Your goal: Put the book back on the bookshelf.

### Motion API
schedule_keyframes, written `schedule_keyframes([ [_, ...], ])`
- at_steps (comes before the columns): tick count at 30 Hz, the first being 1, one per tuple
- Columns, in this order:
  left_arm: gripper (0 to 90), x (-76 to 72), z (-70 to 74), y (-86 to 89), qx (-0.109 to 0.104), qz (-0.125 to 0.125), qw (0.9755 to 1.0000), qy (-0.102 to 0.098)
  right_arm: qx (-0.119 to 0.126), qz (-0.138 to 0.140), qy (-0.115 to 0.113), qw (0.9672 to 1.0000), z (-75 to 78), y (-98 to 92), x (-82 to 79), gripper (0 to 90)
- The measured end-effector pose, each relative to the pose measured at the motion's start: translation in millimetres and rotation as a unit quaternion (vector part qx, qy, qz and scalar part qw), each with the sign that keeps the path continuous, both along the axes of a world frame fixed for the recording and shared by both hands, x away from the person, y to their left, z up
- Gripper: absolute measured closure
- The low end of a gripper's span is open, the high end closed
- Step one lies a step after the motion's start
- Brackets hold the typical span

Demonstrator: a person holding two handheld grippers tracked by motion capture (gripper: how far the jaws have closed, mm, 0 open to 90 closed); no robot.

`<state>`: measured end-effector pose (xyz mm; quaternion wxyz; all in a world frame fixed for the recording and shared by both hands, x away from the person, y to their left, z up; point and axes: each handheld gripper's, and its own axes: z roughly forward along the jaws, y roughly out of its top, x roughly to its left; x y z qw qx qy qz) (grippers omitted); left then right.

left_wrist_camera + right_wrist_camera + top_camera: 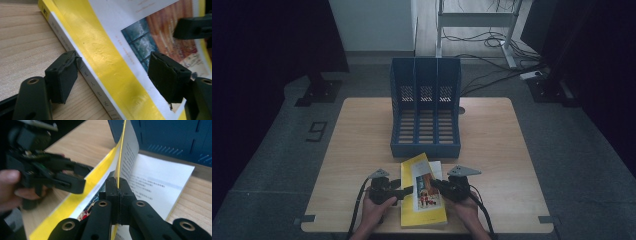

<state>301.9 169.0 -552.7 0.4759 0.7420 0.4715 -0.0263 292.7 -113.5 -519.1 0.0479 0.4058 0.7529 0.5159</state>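
Observation:
A yellow book (422,200) lies on the wooden table (362,140) near its front edge. My right gripper (117,185) is shut on the front cover (124,147), which stands up on edge above the white printed page (155,177). In the high view the right gripper (433,183) sits at the book's right side. The left gripper (113,65) is open. One jaw rests beside the spine (87,75) on the wood, the other hovers over the cover picture (140,42). From above, the left gripper (408,191) reaches in at the book's left edge.
A blue three-slot file holder (425,107) stands at the middle back of the table, just beyond the book. In the right gripper view the left gripper (70,182) and a hand (10,185) are close on the left. Cables and desk legs (507,45) lie on the floor behind.

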Motion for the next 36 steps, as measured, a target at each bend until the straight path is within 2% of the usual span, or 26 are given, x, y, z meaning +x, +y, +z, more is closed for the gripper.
schedule_keyframes([
  [2, 23.9, 0.1, -0.2, -0.1, -0.002, 0.001, 1.0000, 0.000, 0.009, -0.004, -0.004, 0.9999, 2.5, -0.3, -1.5, 88.8],
  [9, 23.8, 0.2, -0.4, -0.1, -0.002, 0.001, 1.0000, -0.001, 0.012, -0.006, -0.032, 0.9994, 17.2, 1.8, -10.2, 88.9],
  [13, 22.8, 1.1, -1.1, 0.3, -0.012, -0.004, 0.9999, 0.003, 0.009, -0.004, -0.046, 0.9989, 23.9, 3.4, -14.8, 89.0],
  [22, 20.6, 1.8, -2.5, -0.1, -0.027, -0.014, 0.9995, 0.008, 0.015, 0.004, -0.052, 0.9985, 29.0, 2.6, -17.6, 89.0],
  [36, 20.1, 1.9, -2.8, -0.7, -0.030, -0.016, 0.9994, 0.009, 0.016, 0.008, -0.056, 0.9983, 30.6, 3.7, -19.8, 89.0],
])
